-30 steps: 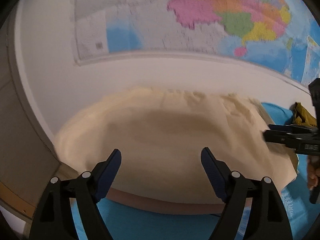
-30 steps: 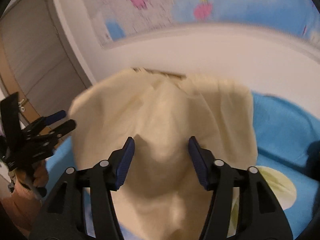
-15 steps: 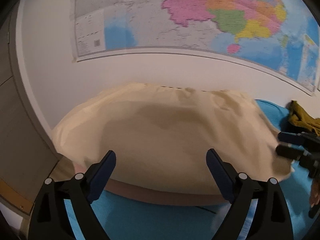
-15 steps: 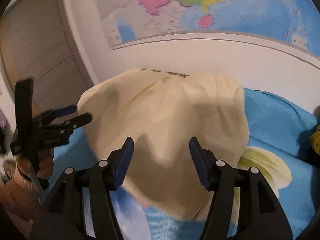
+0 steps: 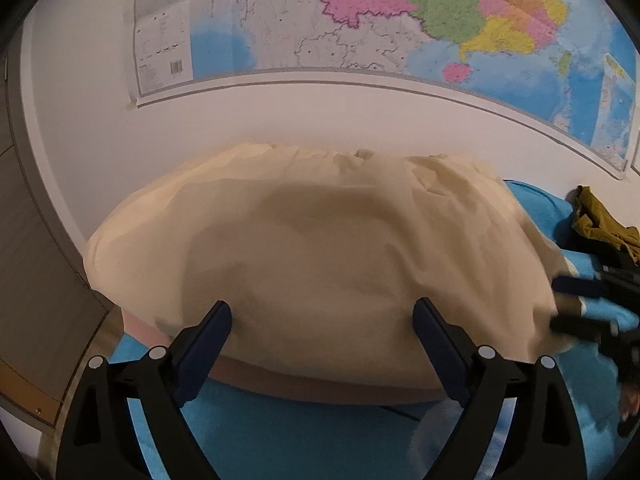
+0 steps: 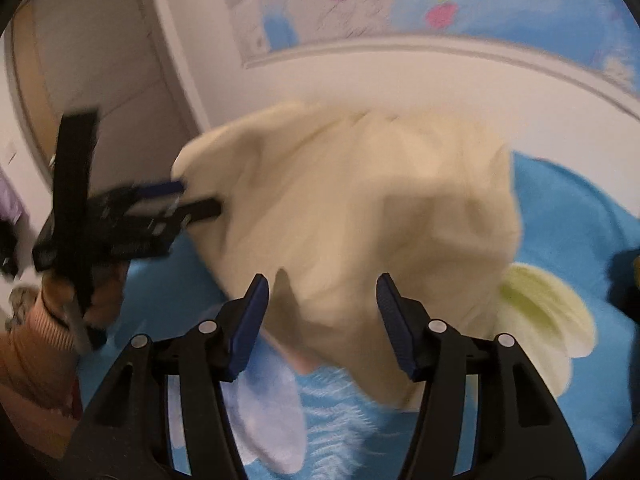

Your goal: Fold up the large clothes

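Cream garment (image 5: pixel 320 264) spread in a wide rumpled mound over a blue bedspread (image 5: pixel 304 436), far edge against the white wall (image 5: pixel 80 132). Left gripper (image 5: pixel 322 334) spread wide at the near edge of the cloth, pads off the fabric. Right gripper (image 6: pixel 320 312) half open and narrowing, nothing pinched, hovering at the cloth's near right corner. Olive-yellow garment (image 5: pixel 600 224) bunched toward the far right edge of the bed. Pale yellow-green print (image 6: pixel 548 320) on the bedspread beside the cloth. Coloured map (image 5: pixel 400 20) on the wall above, lettering too small to read, barcode in its legend. Grey cabinet (image 6: pixel 100 80) at the left.
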